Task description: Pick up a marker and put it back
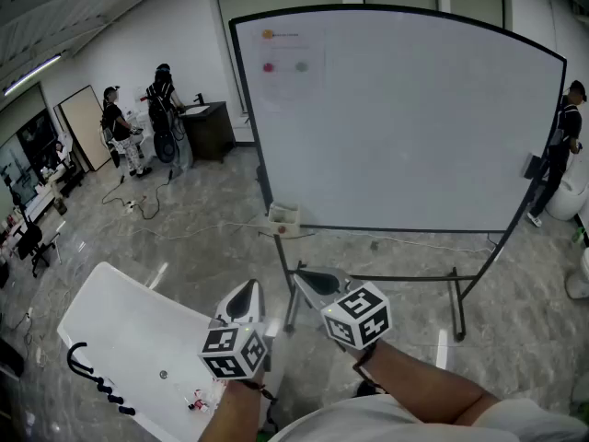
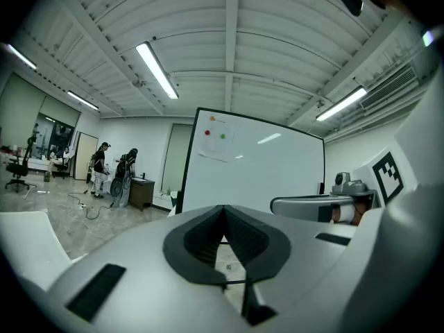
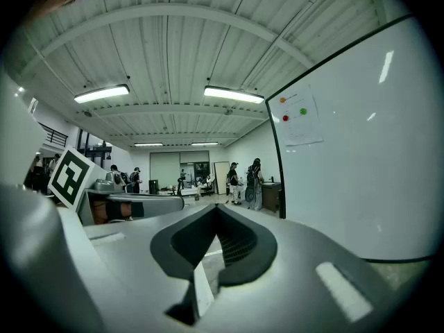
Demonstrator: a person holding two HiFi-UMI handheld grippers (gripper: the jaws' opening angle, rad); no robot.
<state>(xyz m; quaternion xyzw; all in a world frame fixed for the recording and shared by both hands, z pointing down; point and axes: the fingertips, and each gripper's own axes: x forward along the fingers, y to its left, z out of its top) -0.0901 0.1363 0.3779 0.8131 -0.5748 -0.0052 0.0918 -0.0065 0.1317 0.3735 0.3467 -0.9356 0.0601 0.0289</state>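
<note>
The white table (image 1: 120, 339) at the left carries a black cable (image 1: 87, 376) and some small reddish bits (image 1: 196, 401), too small to name. The left tool (image 1: 248, 288) is held above the table's near corner, its jaws closed tip to tip with nothing between them. No marker can be made out for certain. It most likely sits in the small box (image 1: 283, 215) fixed at the lower left corner of the whiteboard (image 1: 405, 118). The right tool (image 1: 302, 278) points that way, and its jaws are also pressed together and empty. A marker should be light, stiff and smooth, so it is best pinched across the middle of its barrel to stop it swinging or slipping.
</note>
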